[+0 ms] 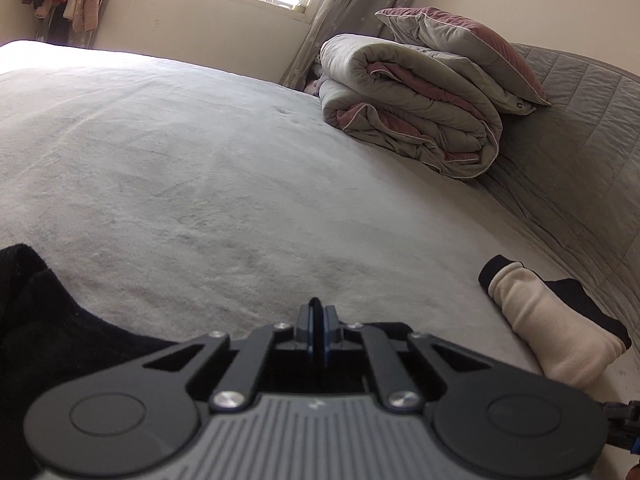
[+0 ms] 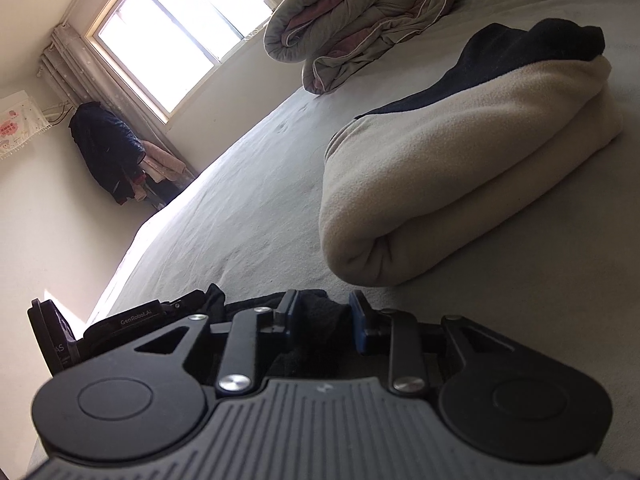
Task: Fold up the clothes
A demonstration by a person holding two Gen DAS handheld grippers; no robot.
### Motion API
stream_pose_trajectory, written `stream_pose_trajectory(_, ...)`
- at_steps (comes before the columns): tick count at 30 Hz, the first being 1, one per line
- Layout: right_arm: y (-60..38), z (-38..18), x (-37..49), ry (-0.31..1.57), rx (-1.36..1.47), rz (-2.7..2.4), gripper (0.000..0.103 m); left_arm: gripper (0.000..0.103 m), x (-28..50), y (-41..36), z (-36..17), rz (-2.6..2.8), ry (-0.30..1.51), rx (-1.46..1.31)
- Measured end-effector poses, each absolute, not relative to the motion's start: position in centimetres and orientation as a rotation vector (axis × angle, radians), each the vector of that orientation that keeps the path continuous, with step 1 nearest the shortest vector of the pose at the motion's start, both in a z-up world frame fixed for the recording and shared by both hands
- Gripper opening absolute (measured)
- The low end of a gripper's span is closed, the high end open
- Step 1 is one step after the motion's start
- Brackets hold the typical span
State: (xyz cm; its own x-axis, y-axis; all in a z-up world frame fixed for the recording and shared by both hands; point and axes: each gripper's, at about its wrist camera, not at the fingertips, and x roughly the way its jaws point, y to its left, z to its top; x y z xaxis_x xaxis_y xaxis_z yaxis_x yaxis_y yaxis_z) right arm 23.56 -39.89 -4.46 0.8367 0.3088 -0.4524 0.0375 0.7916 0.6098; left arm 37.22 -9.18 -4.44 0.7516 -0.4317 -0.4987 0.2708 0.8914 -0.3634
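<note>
A black garment lies low on the grey bed sheet, spreading to the left under my left gripper. Its fingers are pressed together on a thin edge of that black cloth. In the right wrist view, my right gripper holds a thicker bunch of the same black garment between its blue pads. A folded cream fleece garment with a black lining rests on the bed just beyond and to the right; in the left wrist view the cream garment lies at the right.
A rolled grey and pink duvet with a pillow on top sits at the far end of the bed by the quilted headboard. A window and hanging clothes are in the corner. The left gripper's body shows beside the right one.
</note>
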Motion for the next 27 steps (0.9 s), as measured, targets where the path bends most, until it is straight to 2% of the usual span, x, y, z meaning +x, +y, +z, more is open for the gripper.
stream_pose_trajectory(7, -38.7, 0.5, 21.1, 0.473, 0.387, 0.027, 0.007, 0.003, 36.6, -9.2, -2.9, -0.319, 0.467, -0.274)
stream_pose_trajectory(12, -37.8, -1.5, 22.4, 0.511, 0.35, 0.016, 0.007, 0.004, 38.5, -10.7, -4.3, -0.282, 0.59, -0.231)
stream_pose_trajectory(18, -38.4, -1.8, 22.6, 0.51, 0.358, 0.051, 0.008, 0.008, 38.4, -10.7, -4.3, -0.277, 0.596, -0.223)
stream_pose_trajectory(19, -38.5, -1.8, 22.5, 0.511, 0.357, 0.059, 0.009, 0.01, 38.2, -10.7, -4.2, -0.281, 0.592, -0.219)
stream_pose_trajectory(21, -38.6, -1.6, 22.4, 0.512, 0.353, 0.077, 0.011, 0.019, 37.8, -10.8, -3.9, -0.286, 0.581, -0.206)
stream_pose_trajectory(23, -38.7, -1.5, 22.3, 0.512, 0.356, 0.086, 0.011, 0.037, 37.3, -11.1, -3.4, -0.278, 0.562, -0.182)
stream_pose_trajectory(27, -39.0, -1.5, 22.3, 0.519, 0.368, 0.1, 0.015, 0.038, 36.1, -12.3, -1.8, -0.308, 0.557, -0.121)
